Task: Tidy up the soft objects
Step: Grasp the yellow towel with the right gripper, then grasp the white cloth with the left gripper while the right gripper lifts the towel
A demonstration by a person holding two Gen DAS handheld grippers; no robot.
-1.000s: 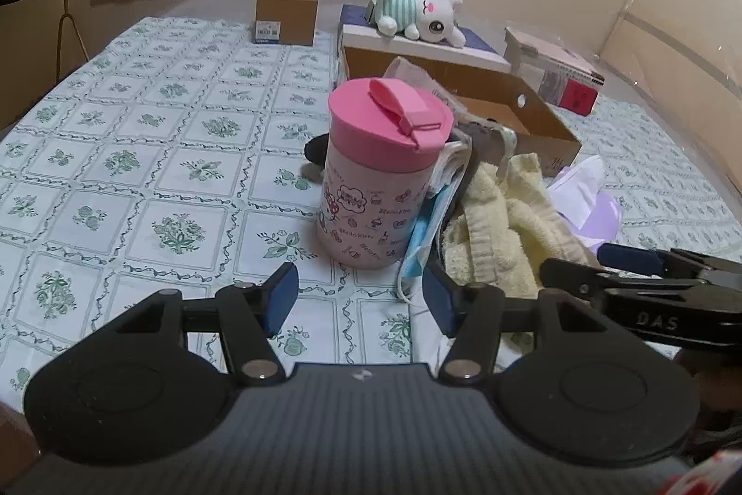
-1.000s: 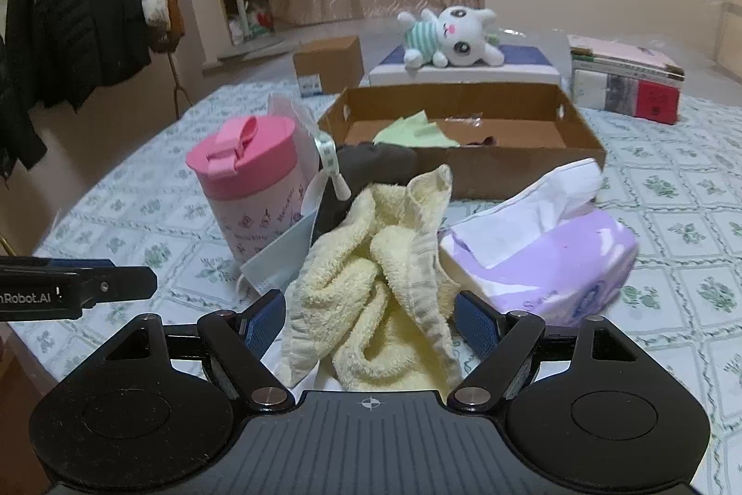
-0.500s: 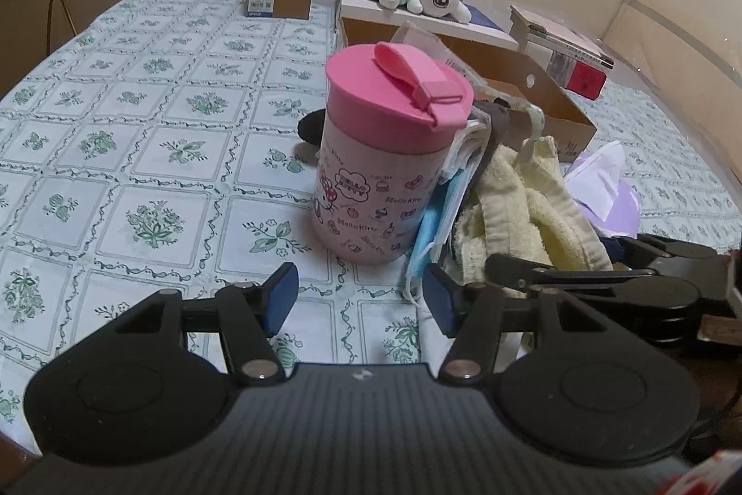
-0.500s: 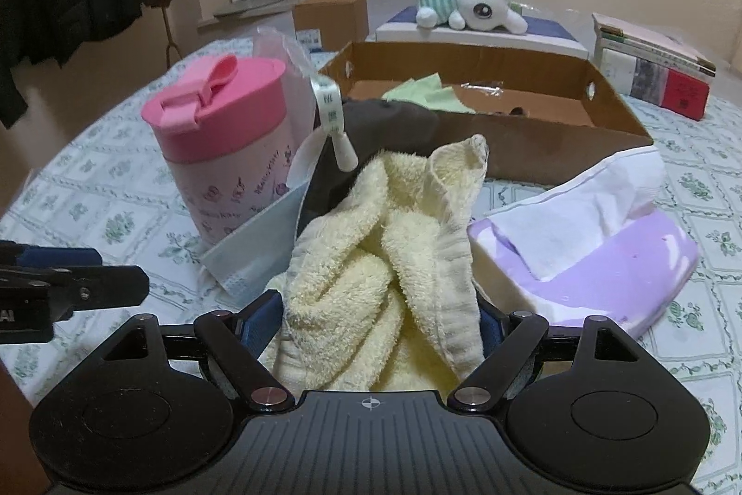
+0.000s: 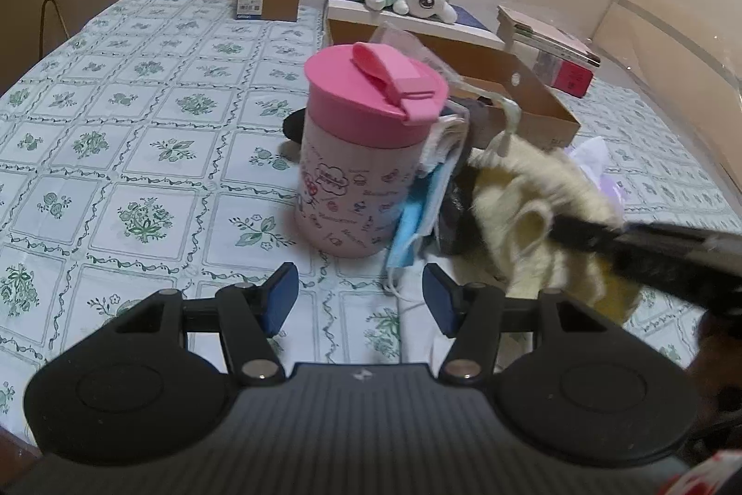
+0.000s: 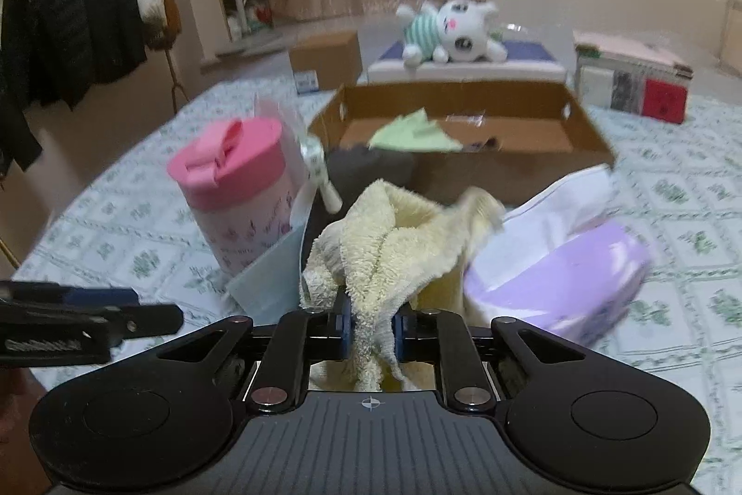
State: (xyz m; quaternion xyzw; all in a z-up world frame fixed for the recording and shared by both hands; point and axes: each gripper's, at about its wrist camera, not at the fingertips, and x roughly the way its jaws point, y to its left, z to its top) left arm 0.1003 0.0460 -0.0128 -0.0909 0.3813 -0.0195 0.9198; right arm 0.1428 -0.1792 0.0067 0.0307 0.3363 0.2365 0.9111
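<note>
Nearest, the right gripper [image 6: 371, 330] was clamped on the yellow towel [image 6: 394, 235], a grip only its own camera showed. The left gripper [image 5: 356, 300] hovered with its jaws apart before the pink cup [image 5: 366, 156]. Farther off, the cardboard box [image 6: 468, 165] held blurred cloth scraps.

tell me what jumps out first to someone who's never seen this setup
The pale yellow towel, bunched at the table's near edge, is pinched between the fingers of the right gripper. Just left of it stands a pink-lidded cup, with the left gripper open and empty in front of it. At the far end, a white plush bunny lies on a flat box behind the open cardboard tray.
</note>
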